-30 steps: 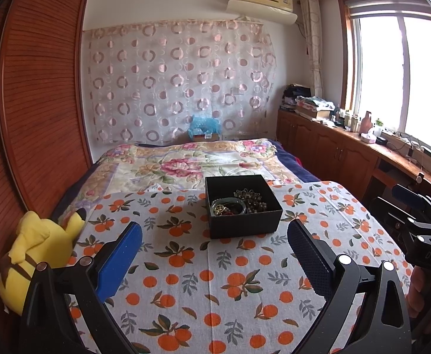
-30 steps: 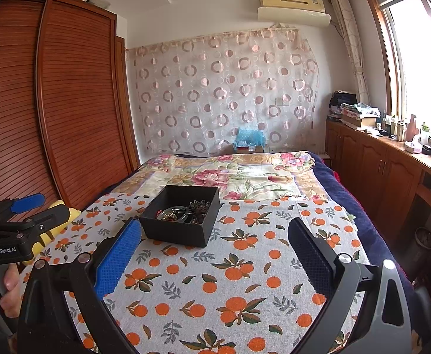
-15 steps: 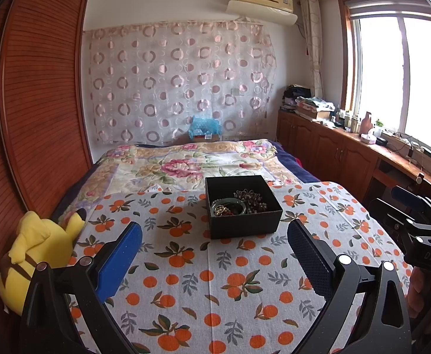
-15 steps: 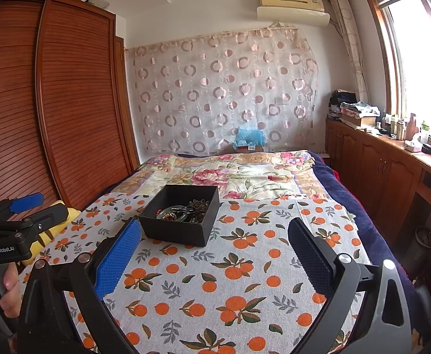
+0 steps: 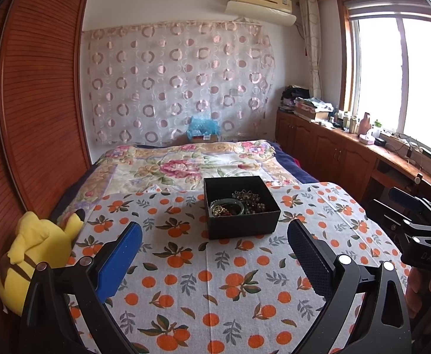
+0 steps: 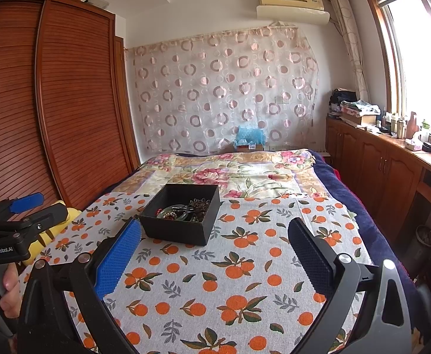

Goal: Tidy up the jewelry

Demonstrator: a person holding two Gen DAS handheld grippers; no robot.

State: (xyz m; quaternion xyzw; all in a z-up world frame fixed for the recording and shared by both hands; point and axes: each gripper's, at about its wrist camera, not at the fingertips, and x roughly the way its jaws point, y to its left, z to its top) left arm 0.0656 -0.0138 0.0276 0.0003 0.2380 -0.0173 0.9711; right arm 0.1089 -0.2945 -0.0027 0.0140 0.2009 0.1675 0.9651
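Note:
A black open box [image 5: 240, 208] sits on the orange-print cloth [image 5: 215, 268] on the bed; it also shows in the right wrist view [image 6: 183, 215]. Inside lie a green bangle with beads [image 5: 225, 208] and a dark tangle of jewelry [image 5: 249, 199]. My left gripper [image 5: 214, 246] is open and empty, held short of the box. My right gripper [image 6: 214, 249] is open and empty, to the right of the box and short of it. Each gripper shows at the edge of the other's view.
A yellow plush toy [image 5: 35, 253] lies at the bed's left edge by the wooden wardrobe [image 5: 35, 118]. A floral quilt [image 5: 186, 165] covers the far bed. Wooden cabinets [image 5: 333, 153] with clutter run along the right under the window.

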